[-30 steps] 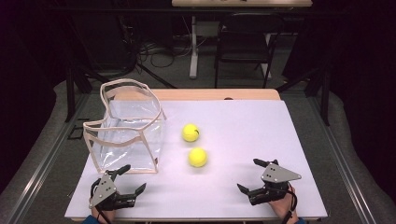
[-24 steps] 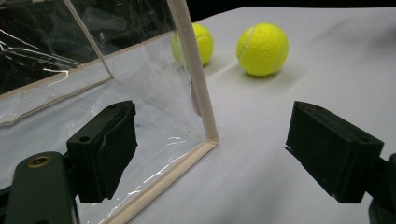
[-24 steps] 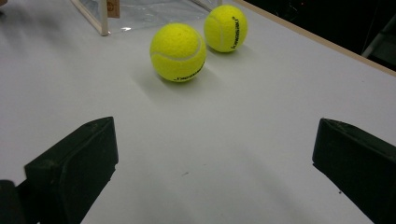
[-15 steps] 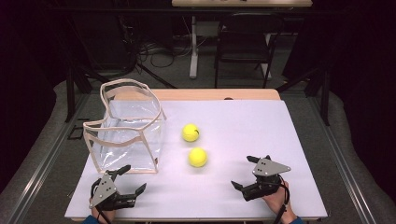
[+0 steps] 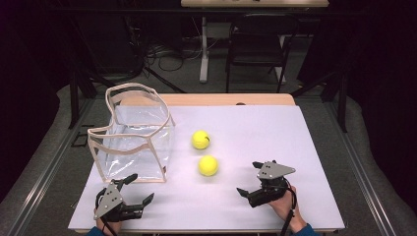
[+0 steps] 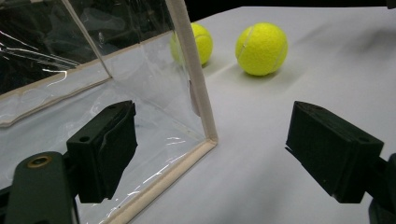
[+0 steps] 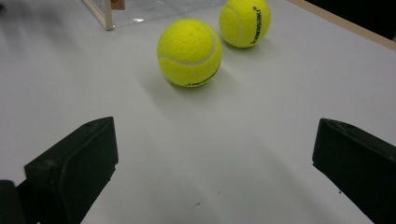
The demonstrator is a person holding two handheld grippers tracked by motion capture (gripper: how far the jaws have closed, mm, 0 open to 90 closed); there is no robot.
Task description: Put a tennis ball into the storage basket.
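From the high view, the white worktop [image 5: 255, 128] carries a clear plastic bag [image 5: 135, 142] with cream fabric edging at its left, standing open with its wavy rim uppermost, and two yellow tennis balls just right of it: the far ball [image 5: 200, 139] and the near ball [image 5: 208, 165], close together but apart. The left gripper [image 5: 132, 192] sits at the near left edge, just in front of the bag, and the right gripper [image 5: 250, 178] lies near the front right, pointing toward the near ball, a person's hand [image 5: 282, 204] behind it; both pairs of jaws stand wide apart and hold nothing. The left gripper view adds what the high view cannot: the bag's film is glossy and creased, catching streaks of light, its stitched corner seam [image 6: 196, 79] rises between the jaws, and the far ball [image 6: 198, 42] shows partly through the film while the near ball [image 6: 261, 49] sits clear on the matte surface. The right gripper view brings out the felt nap of the balls, the curved white seam on the near ball [image 7: 189, 52] and black printed lettering on the far ball [image 7: 245, 22] behind it, with a corner of the bag [image 7: 105, 14] at the top. The jaws there are blocky black pads, spread to either side with bare worktop [image 7: 210, 154] between them and the near ball ahead of their gap.
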